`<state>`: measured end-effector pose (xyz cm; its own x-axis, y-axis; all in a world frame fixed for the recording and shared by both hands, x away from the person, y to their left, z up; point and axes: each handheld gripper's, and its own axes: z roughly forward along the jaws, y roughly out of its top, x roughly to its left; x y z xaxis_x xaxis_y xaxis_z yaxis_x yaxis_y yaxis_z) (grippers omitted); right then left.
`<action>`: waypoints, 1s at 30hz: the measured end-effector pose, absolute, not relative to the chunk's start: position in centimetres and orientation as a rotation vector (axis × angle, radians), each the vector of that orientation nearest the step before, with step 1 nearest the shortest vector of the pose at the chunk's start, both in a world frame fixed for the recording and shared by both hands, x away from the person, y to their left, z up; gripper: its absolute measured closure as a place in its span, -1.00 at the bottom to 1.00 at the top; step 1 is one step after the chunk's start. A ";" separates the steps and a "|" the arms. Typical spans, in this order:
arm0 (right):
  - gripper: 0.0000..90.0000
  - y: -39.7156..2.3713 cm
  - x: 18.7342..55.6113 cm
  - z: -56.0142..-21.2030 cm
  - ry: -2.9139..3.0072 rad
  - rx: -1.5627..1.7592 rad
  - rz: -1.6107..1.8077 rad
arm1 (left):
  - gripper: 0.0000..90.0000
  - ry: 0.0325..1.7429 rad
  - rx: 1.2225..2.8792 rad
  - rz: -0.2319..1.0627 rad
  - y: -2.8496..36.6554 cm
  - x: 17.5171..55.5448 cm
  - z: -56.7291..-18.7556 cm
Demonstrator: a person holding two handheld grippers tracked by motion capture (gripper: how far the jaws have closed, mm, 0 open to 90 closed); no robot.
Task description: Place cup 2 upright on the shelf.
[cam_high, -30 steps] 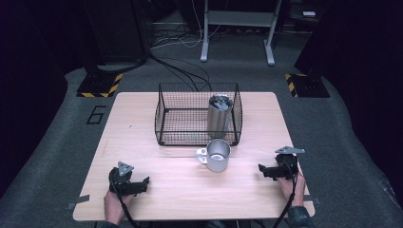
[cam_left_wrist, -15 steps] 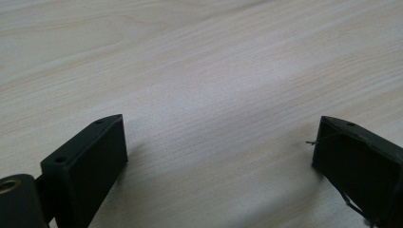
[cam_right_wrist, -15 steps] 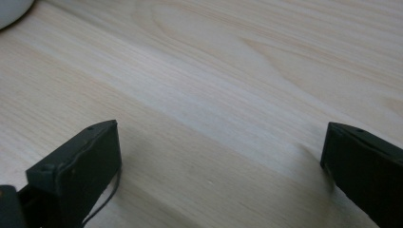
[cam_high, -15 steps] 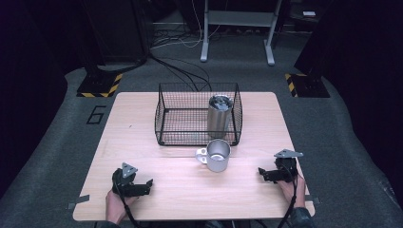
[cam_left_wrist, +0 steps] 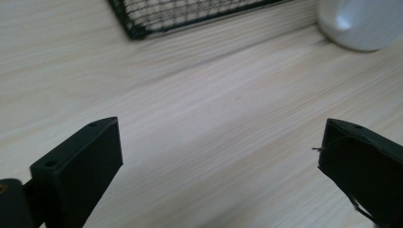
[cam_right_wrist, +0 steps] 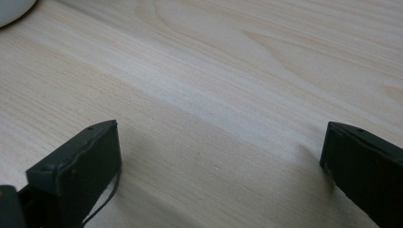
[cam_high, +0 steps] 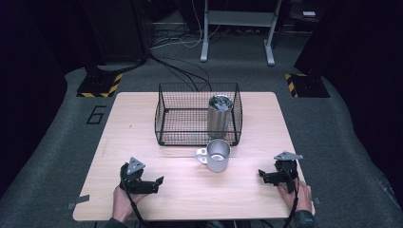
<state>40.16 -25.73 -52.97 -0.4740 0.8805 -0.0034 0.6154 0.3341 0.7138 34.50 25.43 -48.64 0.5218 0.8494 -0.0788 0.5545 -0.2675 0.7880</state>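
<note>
High view first: the wooden table (cam_high: 142,118) carries a black wire basket (cam_high: 164,121) at about twelve o'clock from its middle, with a tall steel tumbler (cam_high: 219,116) standing upright inside the basket's right part, close to the front wire wall. Just outside that front wall, at roughly six o'clock from the tumbler, sits a metal mug (cam_high: 218,155), upright, handle pointing toward nine o'clock; it looks very near the basket, though whether it touches the wire cannot be told. The left gripper (cam_high: 153,184) lies low at seven o'clock from the mug, the right gripper (cam_high: 264,176) at four o'clock, both well apart from it and near the table's front edge. In the left gripper view the jaws stand wide apart with nothing between them, aimed at bare wood with the mug's base and the basket corner beyond; in the right gripper view the jaws are likewise spread wide and empty. The mug probably stands outside so it can be lifted in beside the tumbler. Bare wood lies between each gripper and the mug, so either approach is free; the basket's front rim is the edge to clear.
</note>
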 end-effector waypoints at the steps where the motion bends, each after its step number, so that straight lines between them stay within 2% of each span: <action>1: -1.00 -25.7 40.2 -53.0 2.214 1.320 0.927 | -1.00 1.127 1.950 0.464 25.0 34.7 -48.4; 16: -1.00 -25.8 40.3 -53.0 2.227 1.297 0.939 | -0.98 0.896 2.013 0.450 17.1 36.9 -44.6; 21: -1.00 -25.8 40.3 -53.0 2.228 1.296 0.938 | -0.94 0.859 1.990 0.436 15.0 37.8 -43.8; 30: -1.00 -25.8 40.3 -53.0 2.227 1.297 0.937 | -1.00 0.804 2.032 0.400 11.0 39.5 -43.6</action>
<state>40.32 -25.83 -52.99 -0.4917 0.8708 -0.0055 0.6050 0.3462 0.7170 39.55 10.97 -43.62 0.7377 0.6747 -0.0239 0.3884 -0.3951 0.8325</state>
